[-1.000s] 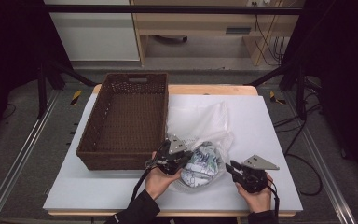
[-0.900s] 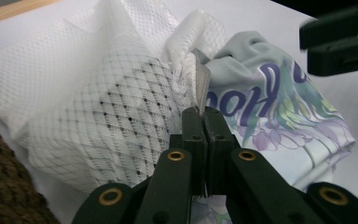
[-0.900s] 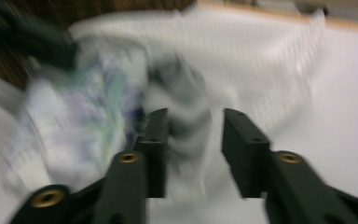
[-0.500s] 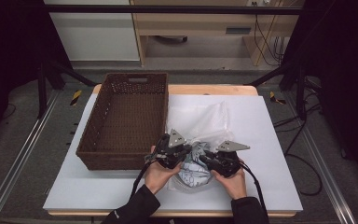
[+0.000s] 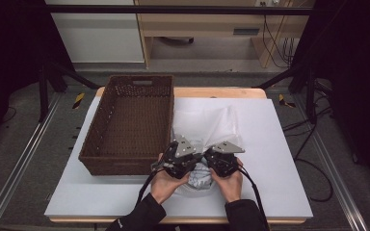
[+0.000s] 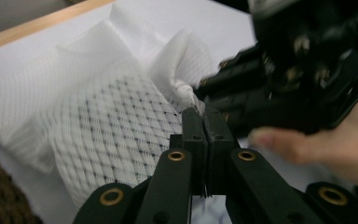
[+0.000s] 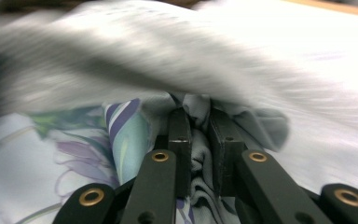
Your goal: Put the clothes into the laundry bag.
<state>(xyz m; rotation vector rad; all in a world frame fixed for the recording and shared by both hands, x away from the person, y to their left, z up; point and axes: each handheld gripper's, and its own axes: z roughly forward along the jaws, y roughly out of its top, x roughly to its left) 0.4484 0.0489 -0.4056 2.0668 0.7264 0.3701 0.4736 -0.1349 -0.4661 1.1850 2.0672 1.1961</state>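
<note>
A white mesh bag (image 5: 207,122) lies on the white mat to the right of the basket, with floral cloth (image 5: 200,177) bunched at its near end. My left gripper (image 5: 194,161) is shut on the bag's edge (image 6: 186,93), its jaws (image 6: 204,114) pressed together on the mesh. Facing it from the right, my right gripper (image 5: 206,163) has just been closing its jaws. They (image 7: 195,116) now pinch a fold of the floral cloth (image 7: 74,154) under the blurred mesh bag (image 7: 168,51). The two grippers' tips almost meet.
A dark brown wicker basket (image 5: 125,163) stands at the left, close to my left hand. The white mat (image 5: 270,144) reaches to the right and to the far wooden table edge (image 5: 212,92). Cables trail from both grippers toward the near edge.
My right gripper has moved left from the bare mat to the bag's near end and its jaws have taken hold of the floral cloth. The left gripper has stayed put.
</note>
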